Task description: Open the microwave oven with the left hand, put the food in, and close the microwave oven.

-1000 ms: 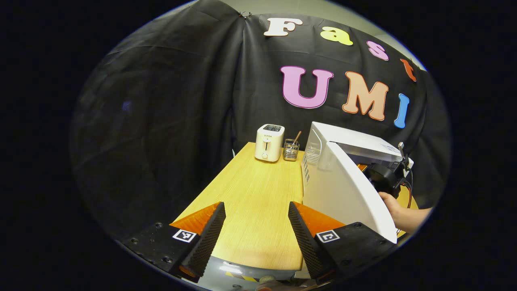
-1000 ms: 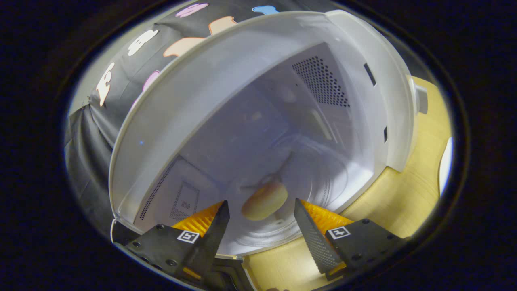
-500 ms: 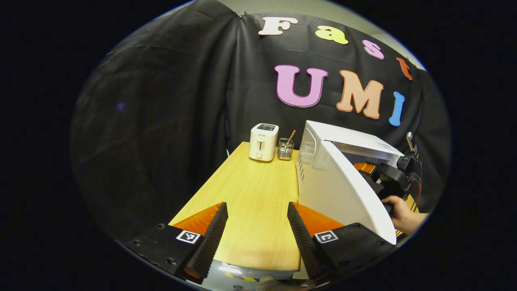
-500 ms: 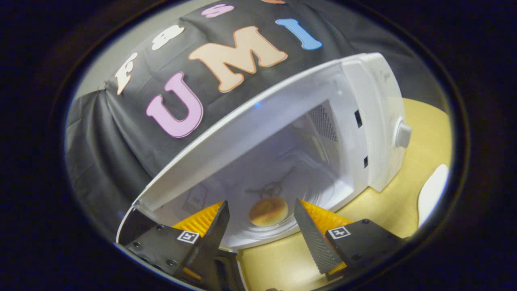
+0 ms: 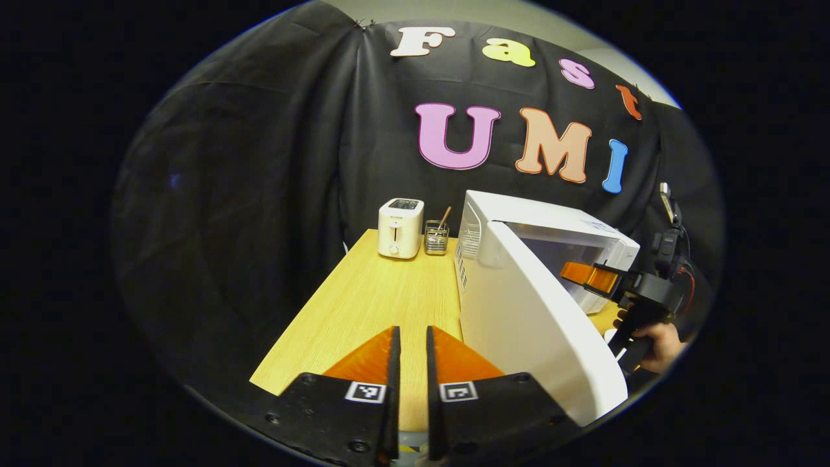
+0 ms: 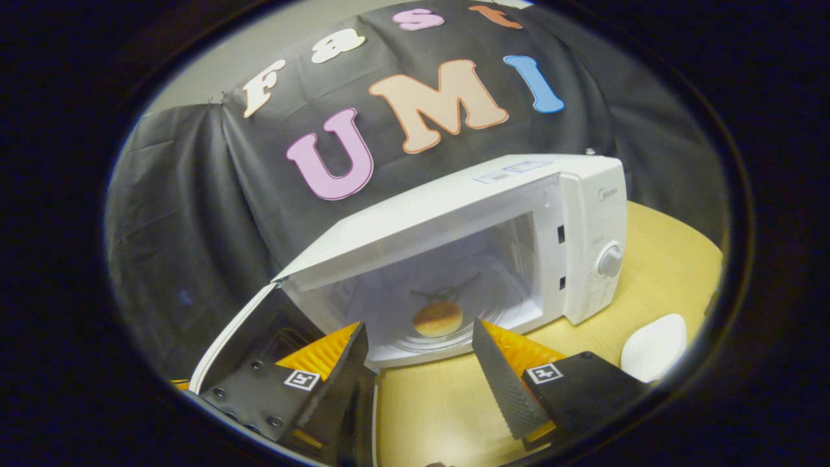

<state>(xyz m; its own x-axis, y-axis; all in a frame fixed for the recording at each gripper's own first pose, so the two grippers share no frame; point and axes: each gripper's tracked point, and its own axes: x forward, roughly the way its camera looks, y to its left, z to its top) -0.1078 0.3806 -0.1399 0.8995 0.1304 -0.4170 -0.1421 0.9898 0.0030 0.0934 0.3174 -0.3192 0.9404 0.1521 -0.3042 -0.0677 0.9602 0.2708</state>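
Withdrawn right tongs point(image 6: 418, 353) (bun point(image 6: 438, 318) inside microwave point(image 6: 454, 220)).

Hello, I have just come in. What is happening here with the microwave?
A person holds a gripper in each hand at a wooden table. The white microwave oven has its door open, and a round golden bun lies inside on the turntable. The right gripper is open and empty, outside the oven's opening. The left gripper is nearly shut on nothing, beside the door. Closing the door remains.
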